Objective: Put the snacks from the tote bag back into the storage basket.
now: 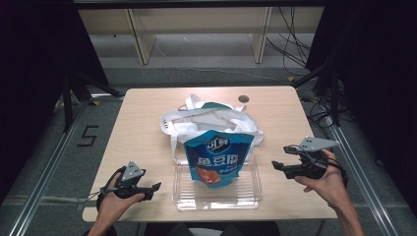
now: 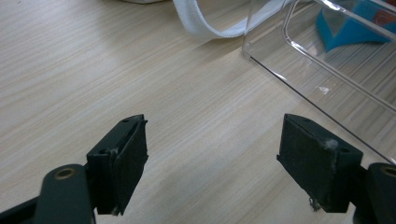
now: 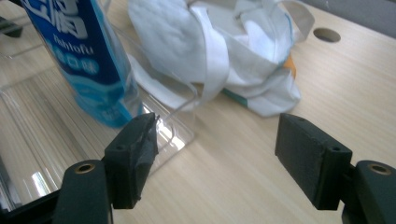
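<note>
A blue snack pouch [image 1: 218, 158] stands upright in a clear plastic tray [image 1: 216, 196] near the table's front edge, leaning against a crumpled white cloth bag [image 1: 206, 120] behind it. My left gripper [image 1: 155, 187] rests low on the table left of the tray, open, with bare wood between its jaws [image 2: 215, 158]. The tray's corner [image 2: 299, 65] and a white strap [image 2: 201, 23] lie just ahead of it. My right gripper [image 1: 276, 165] hovers right of the tray, open and holding nothing [image 3: 215, 154]. It faces the pouch [image 3: 79, 56], the tray's corner [image 3: 177, 135] and the cloth bag [image 3: 210, 46].
The wooden table [image 1: 137, 128] has a round cable hole [image 1: 243, 99] at the back, right of centre. Bare wood lies on both sides of the tray. Shelving legs and cables stand on the floor beyond the table.
</note>
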